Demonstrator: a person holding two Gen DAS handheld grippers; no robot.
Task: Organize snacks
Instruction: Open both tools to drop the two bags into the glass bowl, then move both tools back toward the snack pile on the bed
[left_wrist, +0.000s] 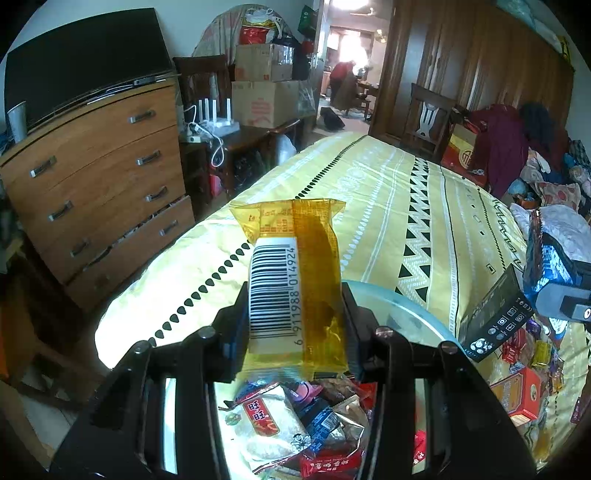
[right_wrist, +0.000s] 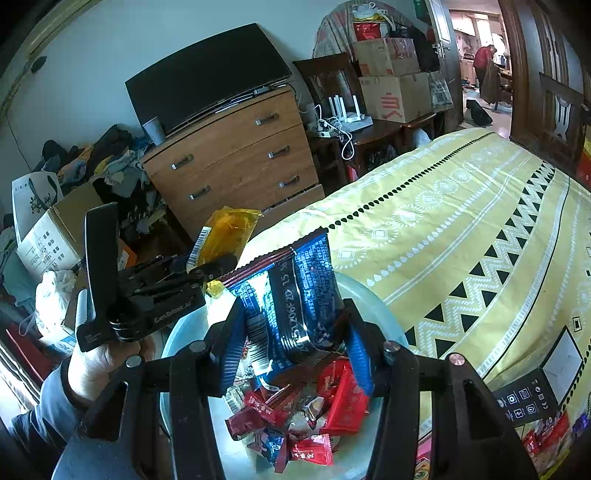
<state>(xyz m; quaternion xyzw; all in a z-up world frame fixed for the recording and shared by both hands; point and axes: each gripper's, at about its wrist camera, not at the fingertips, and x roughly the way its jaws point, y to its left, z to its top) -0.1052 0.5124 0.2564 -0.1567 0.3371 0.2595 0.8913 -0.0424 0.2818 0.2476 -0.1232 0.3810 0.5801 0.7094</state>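
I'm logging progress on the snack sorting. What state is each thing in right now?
left gripper: shut on the amber snack packet, held over the bowl.
right gripper: shut on the blue snack packet, above the bowl.
bowl: on the bed, partly filled with wrapped snacks.
bottom drawer: ajar.
door: open.

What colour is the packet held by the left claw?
Translucent amber packet with a white barcode label; clearest in the left wrist view.

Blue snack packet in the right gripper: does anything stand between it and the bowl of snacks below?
Nothing visible does. The blue snack packet, clamped in the right gripper, hangs directly above the pale bowl, whose open top holds only loose wrapped snacks. The left gripper, holding its amber packet, is off to the side.
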